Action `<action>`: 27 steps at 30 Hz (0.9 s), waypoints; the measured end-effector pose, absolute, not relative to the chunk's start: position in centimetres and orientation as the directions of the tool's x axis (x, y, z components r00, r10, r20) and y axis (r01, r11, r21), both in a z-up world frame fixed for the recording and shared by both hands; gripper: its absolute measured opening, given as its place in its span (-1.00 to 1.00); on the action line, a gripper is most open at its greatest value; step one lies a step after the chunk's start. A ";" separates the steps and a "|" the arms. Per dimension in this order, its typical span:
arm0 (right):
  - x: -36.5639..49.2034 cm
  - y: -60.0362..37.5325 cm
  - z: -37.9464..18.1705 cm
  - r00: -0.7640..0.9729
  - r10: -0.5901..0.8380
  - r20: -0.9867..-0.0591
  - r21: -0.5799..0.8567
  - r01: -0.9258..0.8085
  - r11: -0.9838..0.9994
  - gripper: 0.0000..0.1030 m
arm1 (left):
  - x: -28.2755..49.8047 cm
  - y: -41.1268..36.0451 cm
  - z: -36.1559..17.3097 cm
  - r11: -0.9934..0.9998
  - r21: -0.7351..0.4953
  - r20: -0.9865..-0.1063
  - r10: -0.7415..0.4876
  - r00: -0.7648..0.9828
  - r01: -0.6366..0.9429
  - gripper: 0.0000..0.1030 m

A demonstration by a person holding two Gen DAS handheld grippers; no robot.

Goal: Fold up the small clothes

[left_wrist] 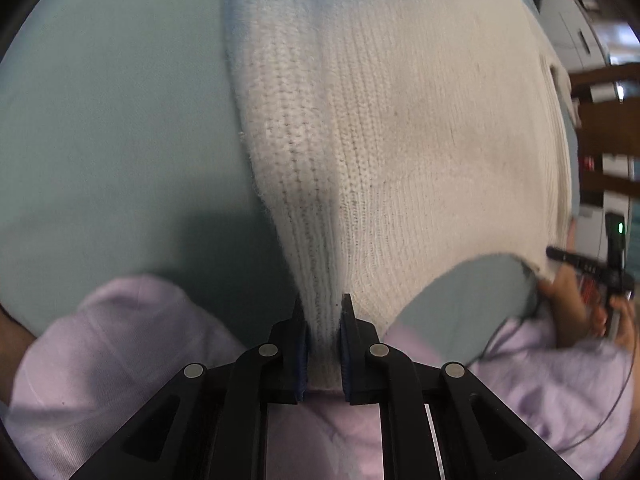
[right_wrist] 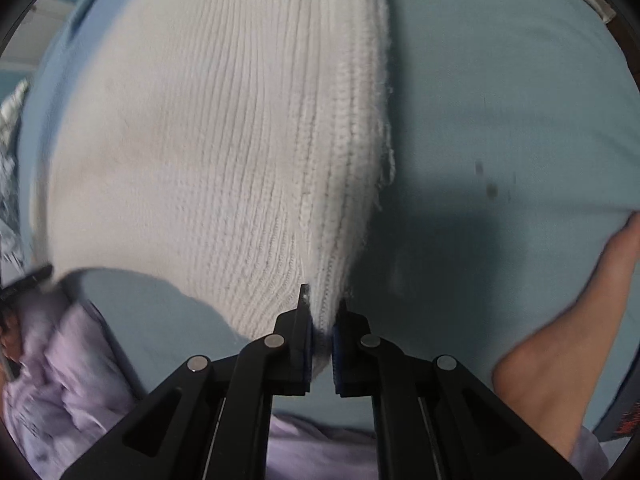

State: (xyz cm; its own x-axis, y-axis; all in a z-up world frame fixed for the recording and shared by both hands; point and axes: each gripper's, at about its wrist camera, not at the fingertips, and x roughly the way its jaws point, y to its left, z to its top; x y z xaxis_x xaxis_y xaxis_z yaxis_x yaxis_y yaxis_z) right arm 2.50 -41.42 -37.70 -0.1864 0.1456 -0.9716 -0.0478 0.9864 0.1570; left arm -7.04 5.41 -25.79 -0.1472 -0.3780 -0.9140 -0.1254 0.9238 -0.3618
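Observation:
A white ribbed knit garment (left_wrist: 380, 128) lies spread on a pale blue-green bed sheet (left_wrist: 112, 120). My left gripper (left_wrist: 323, 312) is shut on the garment's near corner, the knit bunched between its blue pads. In the right wrist view the same white knit garment (right_wrist: 200, 140) fills the left half. My right gripper (right_wrist: 323, 300) is shut on its other near corner, the fabric pinched thin between the fingers. Both corners are lifted off the sheet and the hem sags between them. The right gripper also shows at the right edge of the left wrist view, held by a hand (left_wrist: 572, 300).
A person's lilac clothing (left_wrist: 120, 360) lies close under both grippers. A bare foot (right_wrist: 568, 340) rests on the sheet (right_wrist: 500, 120) at the right. Wooden chair rails (left_wrist: 608, 120) stand beyond the bed's right edge. Bare sheet stretches left and right of the garment.

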 end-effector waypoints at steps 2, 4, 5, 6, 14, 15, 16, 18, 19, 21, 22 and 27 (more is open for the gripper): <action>1.2 -40.6 -37.6 -0.238 0.115 -0.965 0.136 -0.074 0.988 -0.94 | -8.9 4.2 -24.7 0.932 -0.353 -0.915 -0.363 -0.177 -0.083 -0.78; -0.7 -39.7 -37.4 -0.306 0.065 -0.950 0.104 -0.114 0.988 -0.95 | -10.7 3.3 -25.0 0.936 -0.348 -0.913 -0.350 -0.209 -0.045 -0.78; -1.6 -39.4 -37.4 -0.338 0.053 -0.940 0.100 -0.125 0.987 -0.95 | -11.8 2.8 -24.9 0.935 -0.353 -0.909 -0.351 -0.225 -0.032 -0.78; -2.4 -39.1 -37.4 -0.375 0.042 -0.926 0.100 -0.135 0.986 -0.95 | -12.1 2.2 -24.9 0.934 -0.356 -0.908 -0.350 -0.232 -0.015 -0.78; -1.8 -38.7 -37.1 -0.376 0.069 -0.924 0.115 -0.102 0.988 -0.39 | -8.2 0.4 -19.2 0.950 -0.306 -0.952 -0.303 -0.048 0.066 -0.73; -1.4 -38.9 -36.0 -0.354 0.082 -0.932 0.118 -0.080 0.990 -0.27 | -7.5 0.7 -18.0 0.946 -0.317 -0.949 -0.316 -0.012 0.063 -0.69; -0.6 -39.3 -34.1 -0.303 0.121 -0.945 0.142 -0.046 0.989 -0.06 | -6.8 0.7 -16.8 0.944 -0.325 -0.945 -0.327 0.025 0.059 -0.64; 1.0 -40.3 -30.6 -0.185 0.214 -0.959 0.215 0.017 0.977 0.28 | -5.2 0.3 -13.9 0.951 -0.306 -0.942 -0.309 0.134 0.042 -0.58; 2.0 -41.0 -28.2 -0.098 0.260 -0.961 0.255 0.062 0.965 0.45 | -4.3 0.1 -12.1 0.964 -0.266 -0.940 -0.266 0.214 0.031 -0.47; 3.5 -42.3 -24.6 0.041 0.295 -0.955 0.298 0.138 0.945 0.49 | -2.8 -0.5 -9.3 0.983 -0.181 -0.921 -0.176 0.347 0.016 0.02; 4.3 -43.0 -22.4 0.120 0.306 -0.944 0.324 0.179 0.929 0.50 | -2.1 -0.9 -7.6 0.992 -0.125 -0.901 -0.113 0.419 -0.003 0.50; 6.0 -44.8 -20.0 0.343 0.237 -0.909 0.338 0.275 0.900 0.50 | -0.1 3.0 0.0 0.995 -0.045 -0.775 0.020 0.632 -0.087 0.89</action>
